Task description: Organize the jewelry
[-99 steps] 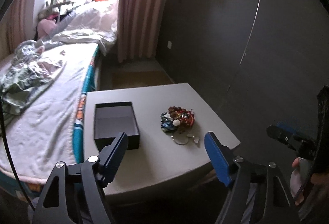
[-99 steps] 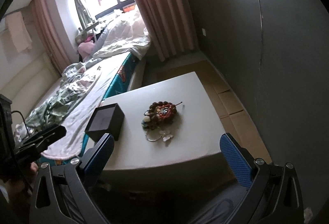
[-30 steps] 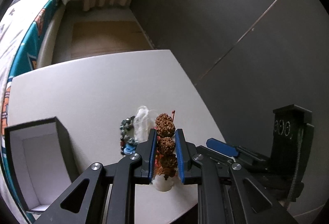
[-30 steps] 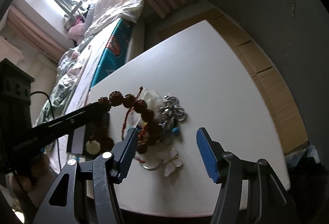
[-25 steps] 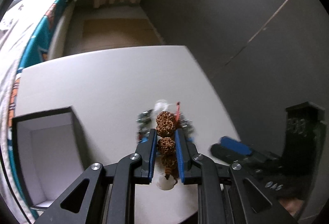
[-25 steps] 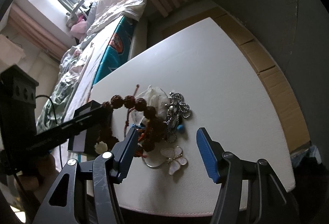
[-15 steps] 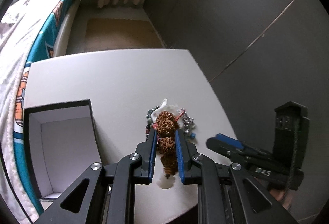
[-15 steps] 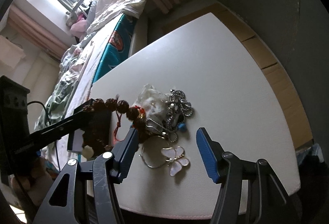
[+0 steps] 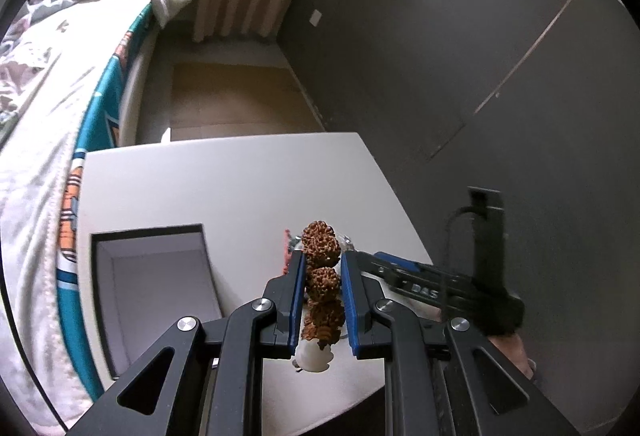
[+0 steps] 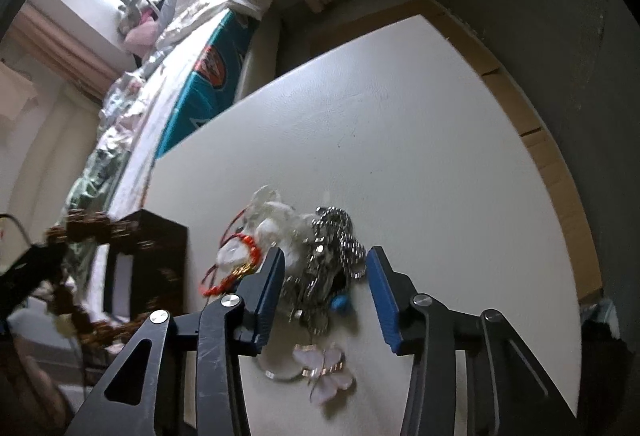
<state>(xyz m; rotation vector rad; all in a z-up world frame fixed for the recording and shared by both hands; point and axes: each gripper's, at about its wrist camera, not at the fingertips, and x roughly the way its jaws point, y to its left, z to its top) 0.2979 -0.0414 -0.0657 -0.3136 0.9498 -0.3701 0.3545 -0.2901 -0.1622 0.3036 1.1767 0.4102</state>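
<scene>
A bracelet of knobbly brown beads (image 9: 320, 244) with a white bead (image 9: 314, 356) at its end hangs in my left gripper (image 9: 322, 260), which is shut on it, above the white table beside the open black box (image 9: 148, 229). In the right wrist view the jewelry pile lies on the table: a silver chain (image 10: 334, 232), a red cord bracelet (image 10: 234, 270), a white piece (image 10: 276, 224) and a pink butterfly charm (image 10: 326, 372). My right gripper (image 10: 324, 268) is low over the pile, its jaws closing with the silver chain between them and the pads not visibly pressing on it.
The white table (image 10: 400, 116) stands between a bed with a teal-edged mattress (image 9: 100, 108) on the left and a dark grey wall (image 9: 480, 56) on the right. A small blue bead (image 10: 340, 302) lies by the chain. The box (image 10: 152, 256) stands left of the pile.
My left gripper has lifted the brown bead bracelet off the pile and carried it left, toward the box. My right gripper has dropped closer to the pile and its jaws have narrowed.
</scene>
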